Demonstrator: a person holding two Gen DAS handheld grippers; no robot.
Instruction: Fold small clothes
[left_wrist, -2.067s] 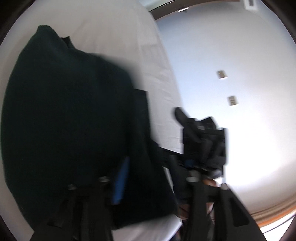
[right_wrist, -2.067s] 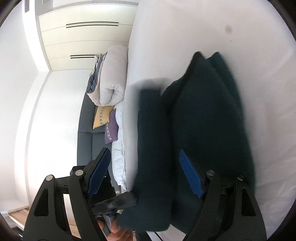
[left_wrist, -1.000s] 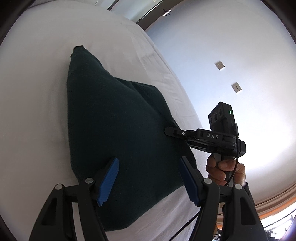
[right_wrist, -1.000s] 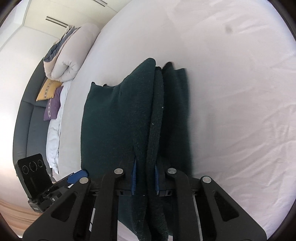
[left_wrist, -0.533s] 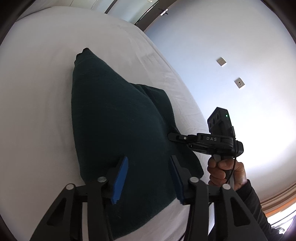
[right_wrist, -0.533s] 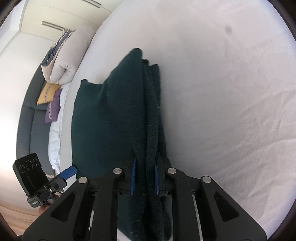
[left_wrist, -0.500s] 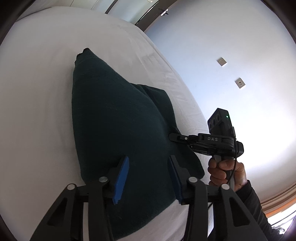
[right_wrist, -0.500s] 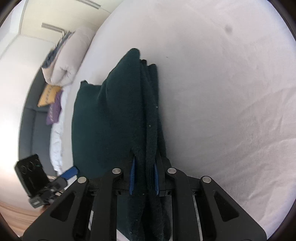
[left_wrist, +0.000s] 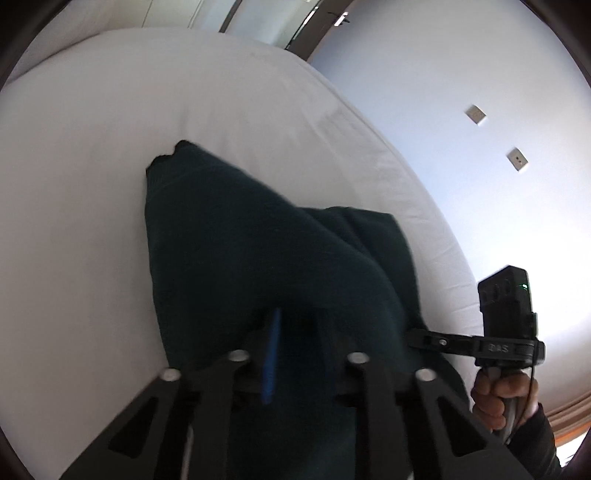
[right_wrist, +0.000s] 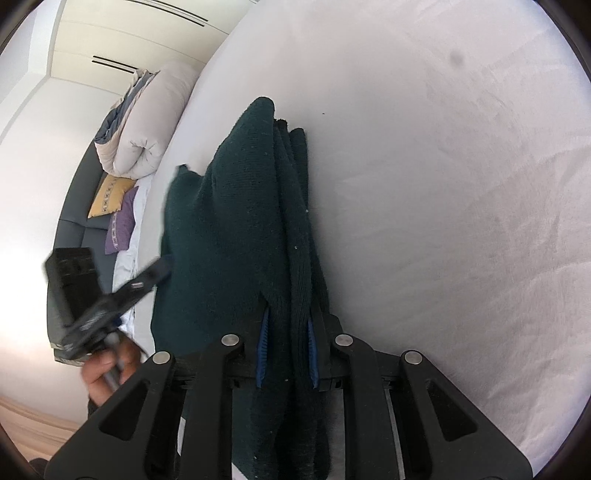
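Left tongs (left_wrist: 295, 354): closed onto the near edge of one dark green garment (left_wrist: 258, 266). Only one blue pad visible in the left wrist view; the other buried in cloth, and this part of the frame blurred. Right tongs (right_wrist: 286, 358): clamped on a bunched, layered edge of the same garment (right_wrist: 240, 229), both blue pads pressed against the fabric, one on each side. Exact number of layers in the fold not countable; at least three ridges visible at the far end.

Garment located on a white bed (left_wrist: 92, 166), near its edge, far corner resting on the sheet, near portion lifted into both tongs. Kind of garment not determinable: no sleeves or collar legible. Near hem cut off by the lower frame edge in both views.

Right hand (left_wrist: 506, 395) partly visible at the frame border in the left wrist view, wrapped around its handle; left hand (right_wrist: 107, 373) blurred in the right wrist view.

Count of other items: one rolled duvet (right_wrist: 147, 122) at the far side of the bed; two cushions beside it, one yellow cushion (right_wrist: 109, 195) and one purple cushion (right_wrist: 122, 225), lying on a dark sofa (right_wrist: 74, 218); two wall plates (left_wrist: 476, 114) on the pale wall. One small dark smudge (right_wrist: 457, 57) on the sheet. No containers in view.
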